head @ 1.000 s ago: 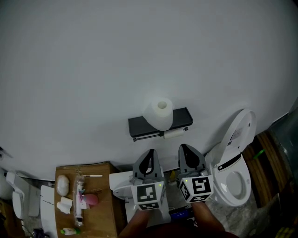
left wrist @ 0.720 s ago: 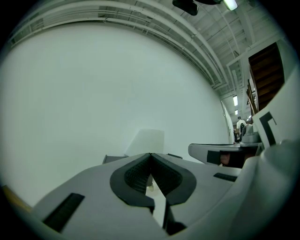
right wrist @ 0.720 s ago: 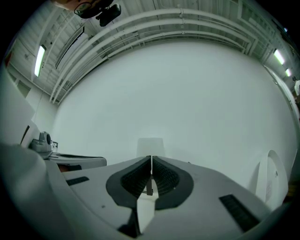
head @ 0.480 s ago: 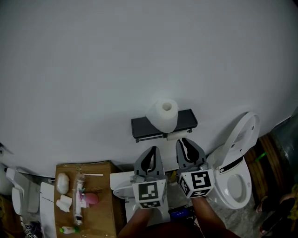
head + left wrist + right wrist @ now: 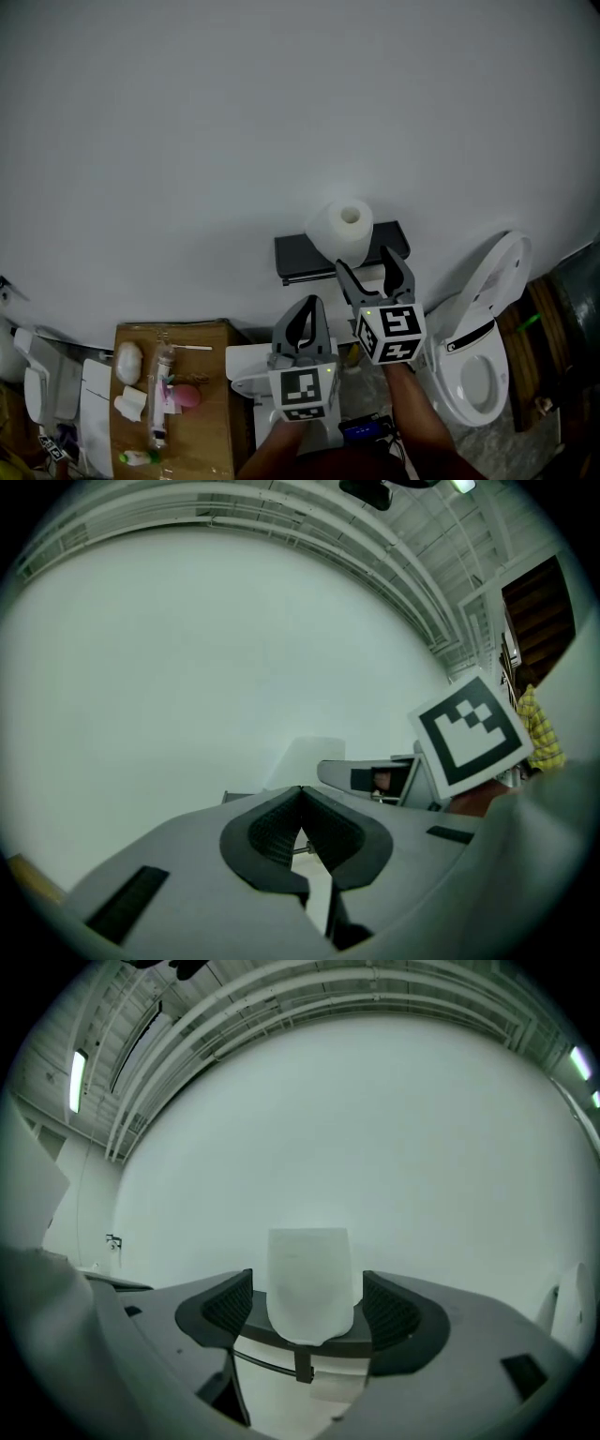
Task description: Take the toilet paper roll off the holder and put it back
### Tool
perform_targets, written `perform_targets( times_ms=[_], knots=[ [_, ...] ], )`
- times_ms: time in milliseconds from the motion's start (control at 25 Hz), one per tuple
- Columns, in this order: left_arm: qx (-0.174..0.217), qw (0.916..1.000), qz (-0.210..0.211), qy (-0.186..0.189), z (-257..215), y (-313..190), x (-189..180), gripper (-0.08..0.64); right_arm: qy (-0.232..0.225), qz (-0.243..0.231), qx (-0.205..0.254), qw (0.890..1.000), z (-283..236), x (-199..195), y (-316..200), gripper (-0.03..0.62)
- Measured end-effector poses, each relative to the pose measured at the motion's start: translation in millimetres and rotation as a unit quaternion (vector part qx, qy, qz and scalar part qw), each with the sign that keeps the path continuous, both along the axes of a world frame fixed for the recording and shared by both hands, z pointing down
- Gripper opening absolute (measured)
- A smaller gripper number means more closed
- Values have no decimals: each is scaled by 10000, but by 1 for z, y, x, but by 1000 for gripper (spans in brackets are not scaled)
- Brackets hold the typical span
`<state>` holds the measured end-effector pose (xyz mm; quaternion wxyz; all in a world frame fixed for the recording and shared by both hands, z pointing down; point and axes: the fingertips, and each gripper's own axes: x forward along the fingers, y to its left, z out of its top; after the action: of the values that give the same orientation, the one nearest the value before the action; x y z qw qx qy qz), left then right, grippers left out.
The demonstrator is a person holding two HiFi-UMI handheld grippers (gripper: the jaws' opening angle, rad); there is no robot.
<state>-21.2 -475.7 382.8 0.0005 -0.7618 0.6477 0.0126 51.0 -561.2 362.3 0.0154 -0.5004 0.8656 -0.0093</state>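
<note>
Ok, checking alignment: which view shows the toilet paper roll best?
The right gripper view: the toilet paper roll stands large between the jaws of the right gripper, which have just been opening. The head view shows it small on the holder. The left gripper view shows only a faint part.

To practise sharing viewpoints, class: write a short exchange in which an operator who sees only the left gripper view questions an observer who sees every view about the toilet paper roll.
Operator: How does the roll sit?
Observer: The toilet paper roll stands upright on the black holder on the wall, with its hollow core facing up.
Operator: Has the other gripper taken it?
Observer: No. On the right gripper the jaws have just been opening. The roll shows in the gap between them, and neither pad touches it.
</note>
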Motion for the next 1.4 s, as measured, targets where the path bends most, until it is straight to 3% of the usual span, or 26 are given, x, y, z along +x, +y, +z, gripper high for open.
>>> perform_targets(
  times_ms=[200,600,1400],
  knots=[
    [-41,10000,-60,19,4,1,-5,11,190,-31,-117,9997,1,-15,-25,369],
    [11,9999,-103,-37,2,6,-10,11,457,104,-109,9988,-2,-30,-60,373],
    [36,9998,-189,-85,-3,15,-15,11,579,202,124,9980,-9,-28,-54,371]
  ],
)
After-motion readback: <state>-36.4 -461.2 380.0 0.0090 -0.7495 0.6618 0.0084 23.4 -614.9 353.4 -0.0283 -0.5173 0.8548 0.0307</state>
